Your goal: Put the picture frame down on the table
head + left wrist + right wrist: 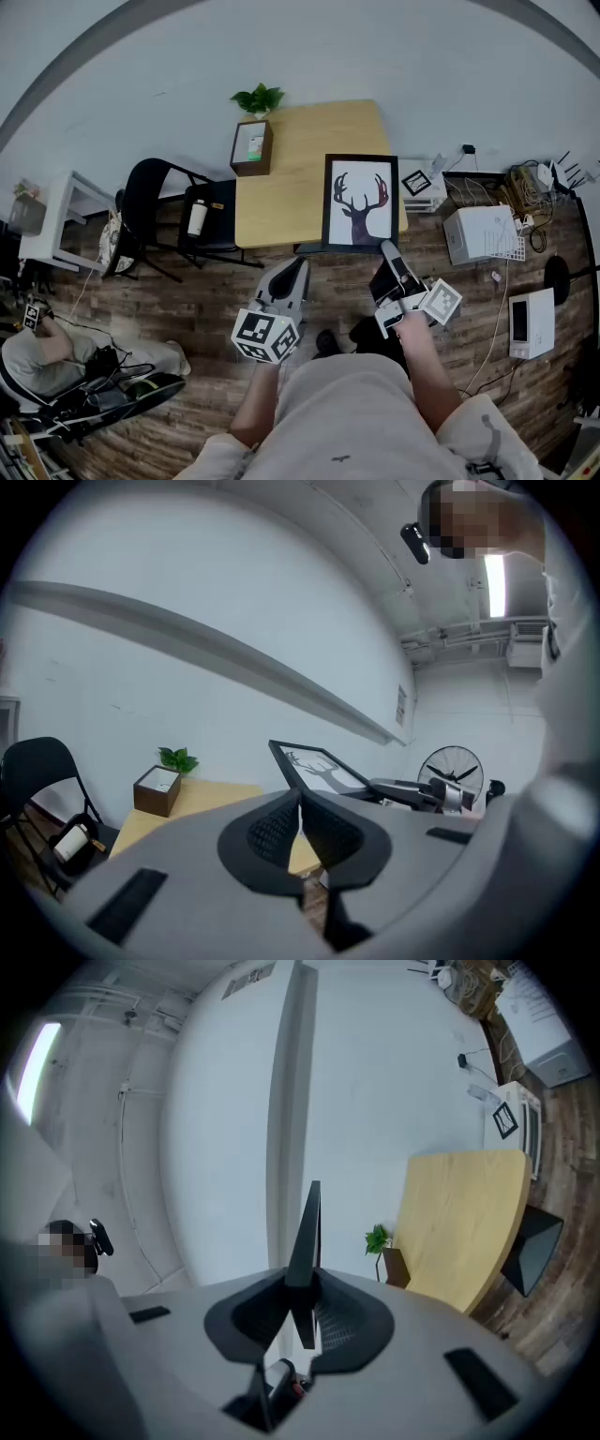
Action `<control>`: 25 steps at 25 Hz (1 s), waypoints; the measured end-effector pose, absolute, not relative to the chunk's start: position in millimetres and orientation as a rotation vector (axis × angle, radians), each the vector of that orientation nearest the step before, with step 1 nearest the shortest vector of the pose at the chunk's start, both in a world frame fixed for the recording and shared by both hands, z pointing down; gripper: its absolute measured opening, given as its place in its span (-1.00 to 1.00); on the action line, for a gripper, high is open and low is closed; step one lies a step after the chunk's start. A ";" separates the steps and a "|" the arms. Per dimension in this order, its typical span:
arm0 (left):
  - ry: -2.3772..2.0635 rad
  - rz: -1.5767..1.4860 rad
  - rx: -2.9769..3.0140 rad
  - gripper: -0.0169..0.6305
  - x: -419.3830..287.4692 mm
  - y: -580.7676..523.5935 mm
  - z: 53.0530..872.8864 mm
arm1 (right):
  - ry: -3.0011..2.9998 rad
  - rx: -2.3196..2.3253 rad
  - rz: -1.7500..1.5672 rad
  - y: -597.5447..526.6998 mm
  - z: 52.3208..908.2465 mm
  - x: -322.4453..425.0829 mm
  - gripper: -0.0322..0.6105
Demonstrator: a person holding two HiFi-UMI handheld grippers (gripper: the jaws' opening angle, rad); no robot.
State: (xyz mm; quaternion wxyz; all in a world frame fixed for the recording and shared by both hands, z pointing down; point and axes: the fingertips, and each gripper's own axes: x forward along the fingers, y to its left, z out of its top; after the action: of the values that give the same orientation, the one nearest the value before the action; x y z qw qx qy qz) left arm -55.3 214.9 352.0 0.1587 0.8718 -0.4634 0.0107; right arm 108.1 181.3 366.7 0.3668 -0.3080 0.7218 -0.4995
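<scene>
Head view shows the picture frame (360,202), a black-edged deer print, over the near right part of the wooden counter (281,187), its right side in line with the counter's right edge. The right hand-held gripper (388,251) grasps the frame at its lower right corner. Right gripper view confirms this: the jaws are clenched on the frame's thin black border (307,1232), seen edge-on. Left gripper view shows the frame (319,769) tilted above the wood. Whether its lower edge touches the counter cannot be told.

The left hand-held gripper (292,272) hangs just short of the counter's near edge, with its jaws pressed together on nothing.

The counter's far edge meets the white wall. Bare wood runs from the frame leftward to a dark wooden box (251,148) at the far left corner. The box's open top shows something pale with a touch of green, too small to name. A leafy plant (258,98) stands just behind the box at the wall.

Black chairs (150,206) crowd the left edge, and one seat carries a bottle (196,217). White boxes and cables lie on the floor off the right edge.
</scene>
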 end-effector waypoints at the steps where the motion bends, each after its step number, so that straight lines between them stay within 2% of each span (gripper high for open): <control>1: -1.317 0.029 2.493 -0.91 -54.5 214.5 352.1 | 1.852 -0.794 -1.288 181.9 366.7 107.0 -0.69; 25: -1.280 0.036 2.501 -0.91 -55.9 207.0 351.8 | 1.866 -0.784 -1.311 185.4 364.5 94.6 -0.69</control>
State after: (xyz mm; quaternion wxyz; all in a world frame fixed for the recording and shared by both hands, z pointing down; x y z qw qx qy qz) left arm -55.9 207.0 351.8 0.1652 0.8779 -0.4493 0.0128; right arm 94.6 185.4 364.5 0.3570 -0.3037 0.7229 -0.5077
